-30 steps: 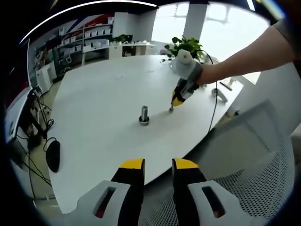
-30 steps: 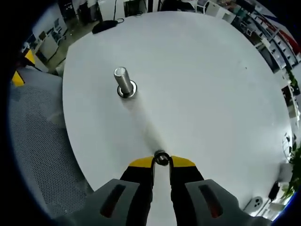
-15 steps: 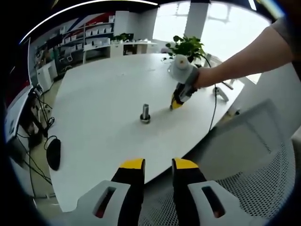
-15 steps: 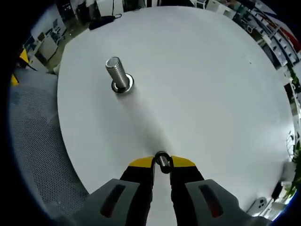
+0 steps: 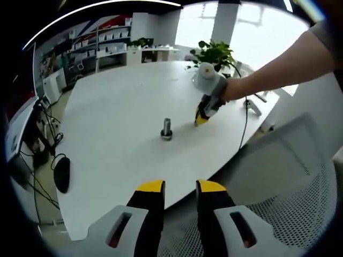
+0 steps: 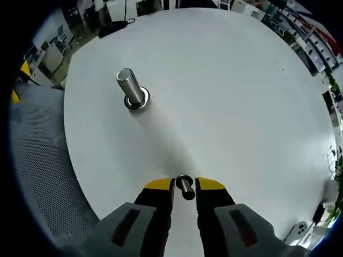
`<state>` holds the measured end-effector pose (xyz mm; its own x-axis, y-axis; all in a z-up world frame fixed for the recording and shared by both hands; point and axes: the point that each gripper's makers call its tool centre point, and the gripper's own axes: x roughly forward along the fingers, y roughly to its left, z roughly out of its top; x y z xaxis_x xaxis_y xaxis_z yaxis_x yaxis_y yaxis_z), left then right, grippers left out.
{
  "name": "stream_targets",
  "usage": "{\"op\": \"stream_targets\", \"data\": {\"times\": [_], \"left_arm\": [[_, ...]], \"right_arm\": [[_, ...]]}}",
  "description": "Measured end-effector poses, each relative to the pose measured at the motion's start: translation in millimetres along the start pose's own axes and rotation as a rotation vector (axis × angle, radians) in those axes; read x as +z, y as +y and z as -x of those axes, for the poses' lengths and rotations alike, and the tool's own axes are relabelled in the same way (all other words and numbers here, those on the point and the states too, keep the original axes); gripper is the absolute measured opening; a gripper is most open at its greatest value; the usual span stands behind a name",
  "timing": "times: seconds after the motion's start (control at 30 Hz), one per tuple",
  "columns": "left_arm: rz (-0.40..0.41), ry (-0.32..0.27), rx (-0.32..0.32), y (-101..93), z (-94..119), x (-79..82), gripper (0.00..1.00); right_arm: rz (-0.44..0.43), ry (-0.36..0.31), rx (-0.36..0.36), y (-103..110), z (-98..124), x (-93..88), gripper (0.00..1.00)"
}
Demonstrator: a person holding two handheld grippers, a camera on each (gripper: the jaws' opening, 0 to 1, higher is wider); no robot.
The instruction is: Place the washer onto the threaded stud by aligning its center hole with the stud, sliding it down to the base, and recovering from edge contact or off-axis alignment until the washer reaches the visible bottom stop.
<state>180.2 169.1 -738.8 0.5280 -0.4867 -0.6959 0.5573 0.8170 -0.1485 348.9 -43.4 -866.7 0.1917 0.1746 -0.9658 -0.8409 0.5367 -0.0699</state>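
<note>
While the right gripper (image 6: pixel 185 188) pinches the washer (image 6: pixel 185 187) edge-on between nearly closed jaws, well short of the stud (image 6: pixel 130 90) on the table (image 6: pixel 241 96), the thin grip could let it tilt and catch the threads. The left gripper (image 5: pixel 179 188) hangs slightly open, empty.

A threaded stud (image 6: pixel 129 89) stands upright on its flanged base on a white round table (image 6: pixel 230 96), toward the upper left of the right gripper view. At the bottom, the right gripper (image 6: pixel 185 187) pinches a small metal washer (image 6: pixel 185 187) between its yellow-tipped jaws, well apart from the stud. A mesh chair (image 6: pixel 43 166) sits off the table's left edge, office shelving beyond the far rim.
</note>
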Motion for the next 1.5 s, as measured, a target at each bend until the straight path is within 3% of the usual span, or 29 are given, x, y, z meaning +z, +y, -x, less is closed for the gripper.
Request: {"op": "stream_targets", "data": {"times": [0.1,0.6,0.87,1.07,1.2,1.4,1.5], "left_arm": [[-0.002,0.002,-0.001,-0.4,0.1,-0.4,0.21],[-0.002,-0.029,-0.002,0.2,1.4,5.5,0.21],[0.002,-0.039,-0.004,0.2,1.6,7.1,0.21],[0.011,-0.058,0.005,3.0,2.8,11.7,0.21],[-0.023,-0.056,0.021,3.5,2.7,13.1,0.21],[0.014,-0.071,0.021,5.7,2.7,15.0,0.21],[0.012,-0.074,0.020,4.4,3.2,15.7,0.21]], "right_arm": [[-0.019,0.011,-0.008,1.6,5.9,-6.9,0.23],[-0.130,-0.081,-0.073,-4.0,50.6,-25.1,0.24],[-0.213,-0.200,-0.113,-9.1,82.8,-27.3,0.24],[-0.254,-0.340,-0.134,-7.4,116.3,-16.0,0.24],[-0.272,-0.399,-0.130,-2.1,131.3,-17.8,0.24],[-0.295,-0.512,-0.087,21.6,153.2,-21.8,0.26],[-0.356,-0.561,-0.046,35.2,161.5,-28.1,0.27]]}}
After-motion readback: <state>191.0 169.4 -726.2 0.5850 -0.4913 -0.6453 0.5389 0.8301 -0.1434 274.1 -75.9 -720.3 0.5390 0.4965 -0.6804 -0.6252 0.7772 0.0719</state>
